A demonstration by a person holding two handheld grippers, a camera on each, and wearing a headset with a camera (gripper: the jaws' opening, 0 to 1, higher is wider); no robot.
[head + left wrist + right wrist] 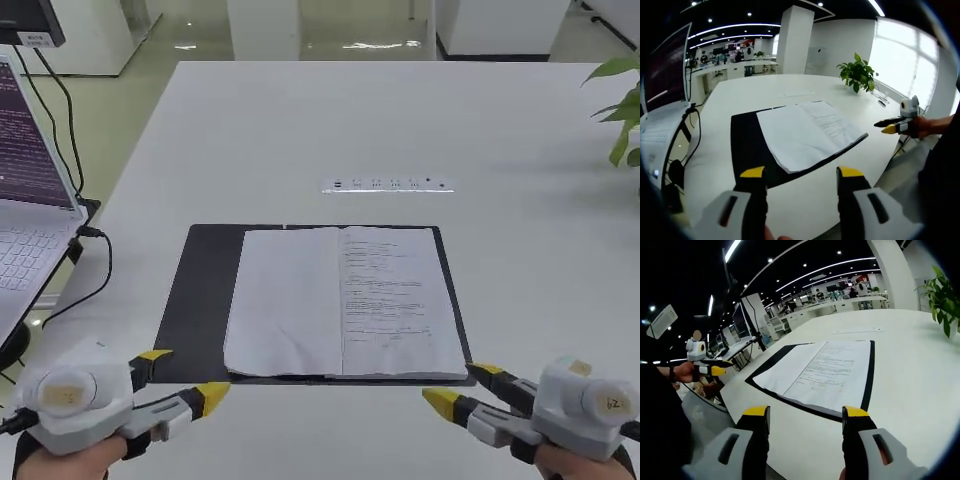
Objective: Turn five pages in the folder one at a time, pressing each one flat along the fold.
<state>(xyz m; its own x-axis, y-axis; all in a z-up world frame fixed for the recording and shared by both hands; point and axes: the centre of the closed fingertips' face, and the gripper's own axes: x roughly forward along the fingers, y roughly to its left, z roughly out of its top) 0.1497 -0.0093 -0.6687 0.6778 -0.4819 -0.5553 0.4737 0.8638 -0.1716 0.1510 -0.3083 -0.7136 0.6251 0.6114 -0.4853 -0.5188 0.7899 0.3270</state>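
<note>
Both pairs of jaws are spread wide with nothing between them. I have the left gripper (185, 375) hovering off the worktop's (300, 130) near edge, just short of the folder's (205, 300) near-left corner. The right gripper (460, 385) hovers at the same edge by the folder's near-right corner. Neither touches paper or cover.

The folder lies open and flat on the near half of the worktop, square to its near edge. Its black cover shows as a wide band on the left and a thin border on the right. A blank sheet (285, 300) lies left of the fold, and a printed page (390, 290) lies right of it.

As I read it, at least one leaf has already gone over to the left, since a blank back faces up there. It looks fairly flat, though its near-left corner is a little rumpled. I cannot count how many of the five are done, because the stacks are too thin to judge. No page is lifted, so I take this as a pause between turns. The next step would be to pick up the printed page at its outer edge, swing it over and press it along the fold.

A laptop (25, 200) sits off the left edge.
</note>
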